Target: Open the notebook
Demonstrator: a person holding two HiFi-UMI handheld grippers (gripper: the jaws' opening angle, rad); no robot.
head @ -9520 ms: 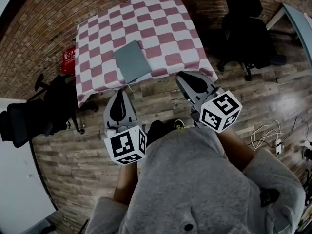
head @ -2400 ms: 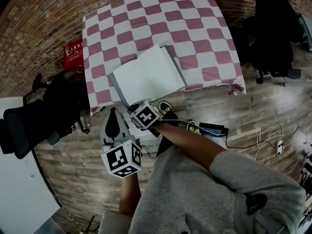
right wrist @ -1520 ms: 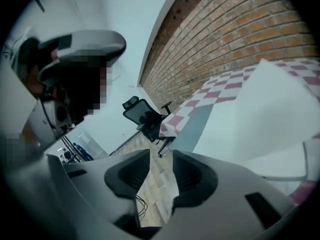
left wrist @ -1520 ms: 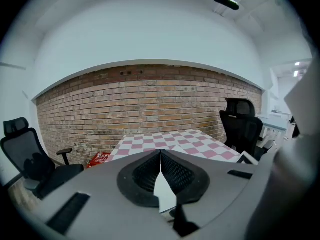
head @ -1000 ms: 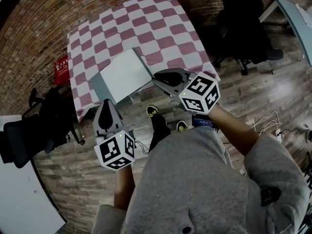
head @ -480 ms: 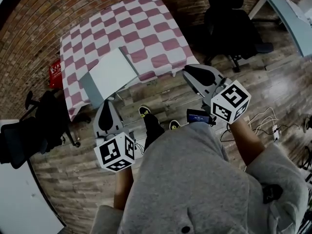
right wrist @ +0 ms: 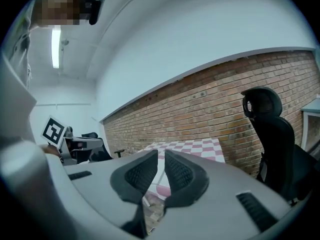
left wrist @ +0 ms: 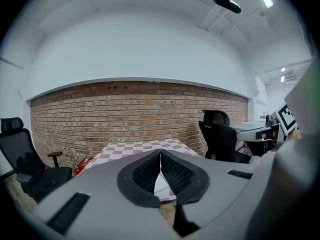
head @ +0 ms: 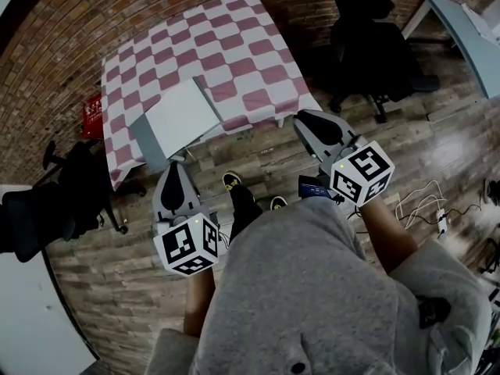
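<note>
**Notebook open, both grippers clear of the worktop**

Notebook (head: 181,117) lies open, white pages up, on the checked worktop (head: 234,45) at its near-left part. Grey cover shows along the left side and as a sliver on the right. Its near corner reaches the worktop's near edge and may hang slightly over (hard to tell from the head view).

Left gripper (head: 173,166) is off the worktop, over the wood floor (head: 258,151), just short of the notebook's near corner. Fingers (left wrist: 172,171) are closed tip to tip, with nothing in them.

Right gripper (head: 301,117) is also over the floor, close to the worktop's near-right corner and well apart from the notebook. Its fingers (right wrist: 181,174) have just been closing. They now stand at a narrow slit, not touching, and nothing is between them.

Room:
- The far and right parts of the worktop are bare cloth.
- A black chair (head: 47,209) stands off the left edge.
- A second black chair (head: 367,41) sits just beside the right edge.
- A brick wall (head: 62,30) runs behind.
- A red box (head: 92,105) sits low by the far-left edge.
- Cables (head: 414,205) lie on the floor to the right.
</note>
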